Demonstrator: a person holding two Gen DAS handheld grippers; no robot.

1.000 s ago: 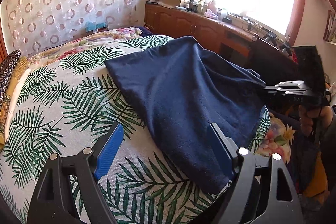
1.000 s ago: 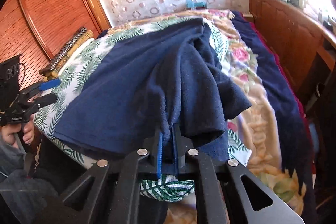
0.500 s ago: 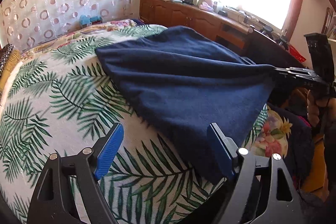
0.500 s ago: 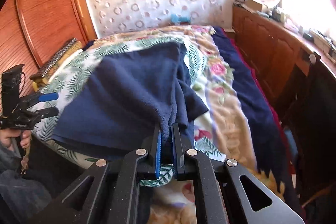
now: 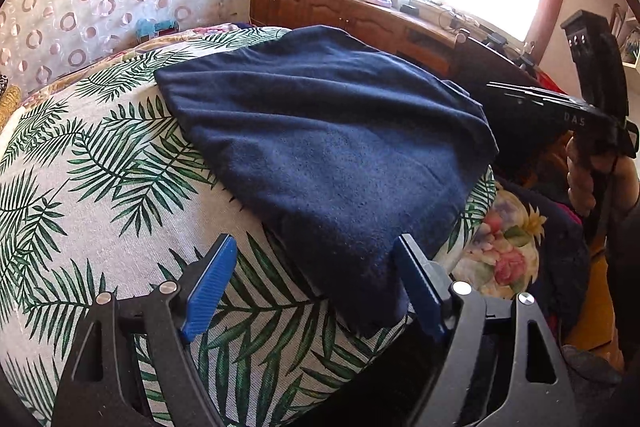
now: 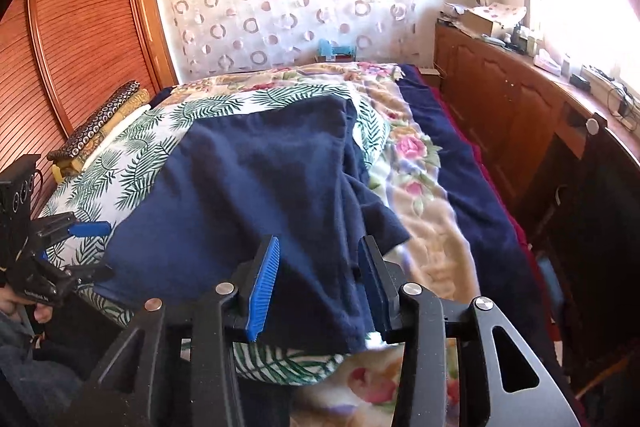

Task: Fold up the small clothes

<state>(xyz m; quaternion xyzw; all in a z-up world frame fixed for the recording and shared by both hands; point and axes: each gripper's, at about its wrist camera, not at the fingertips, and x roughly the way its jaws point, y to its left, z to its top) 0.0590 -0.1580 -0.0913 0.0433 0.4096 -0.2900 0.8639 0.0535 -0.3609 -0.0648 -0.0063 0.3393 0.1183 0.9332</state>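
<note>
A navy blue fleece garment [image 5: 320,147] lies spread on the palm-leaf sheet [image 5: 100,187] of the bed. My left gripper [image 5: 316,259] is open over the bed's near edge, and the garment's near corner lies between its fingers, untouched by the blue pads. My right gripper [image 6: 320,247] stands at the garment's other near corner [image 6: 320,291]. Its jaws are opening, with the cloth hanging loose between the pads. In the left wrist view the right gripper [image 5: 560,107] shows side-on in a hand. The left gripper [image 6: 96,251] appears at the left edge of the right wrist view.
A floral blanket [image 6: 416,195] and a dark blue cover [image 6: 460,187] lie right of the sheet. A wooden sideboard [image 6: 500,99] with clutter runs under the bright window. A slatted wardrobe [image 6: 80,47] and folded patterned cloths [image 6: 104,123] are on the left.
My right gripper, shut on the garment's corner before, has spread its jaws and the cloth has slackened onto the bed. My left gripper sank a little toward the garment's near corner.
</note>
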